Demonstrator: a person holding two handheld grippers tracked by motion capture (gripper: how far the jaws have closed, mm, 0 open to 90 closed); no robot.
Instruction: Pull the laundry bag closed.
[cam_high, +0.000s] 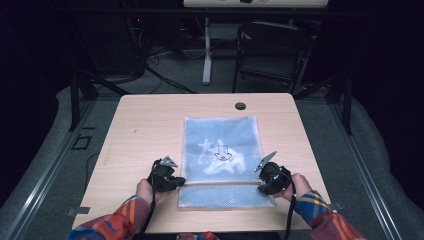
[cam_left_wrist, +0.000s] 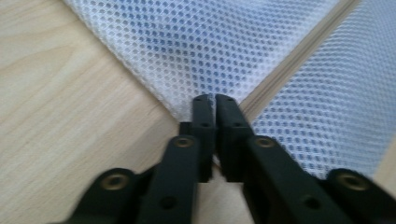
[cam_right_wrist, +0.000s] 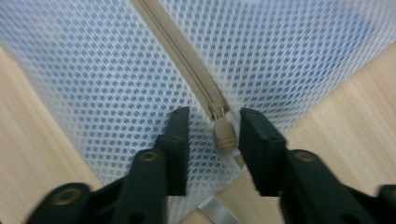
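Note:
A white mesh zip bag (cam_high: 222, 150) lies flat in the middle of the wooden table (cam_high: 145, 130), with blue printed fabric inside. A beige zipper (cam_high: 220, 184) runs across its near end. My left gripper (cam_high: 179, 181) is at the bag's left edge; in the left gripper view (cam_left_wrist: 215, 99) its jaws are shut on the mesh edge beside the zipper's end (cam_left_wrist: 299, 56). My right gripper (cam_high: 261, 186) is at the zipper's right end. In the right gripper view (cam_right_wrist: 212, 116) it stands open, with the beige zipper pull (cam_right_wrist: 224, 135) between its fingers, close to the right one (cam_right_wrist: 257, 135).
A dark cable hole (cam_high: 240, 106) sits near the table's far edge. Beyond the table are a black chair (cam_high: 270, 50) and a white desk leg (cam_high: 206, 50). Bare wood lies to the left and right of the bag.

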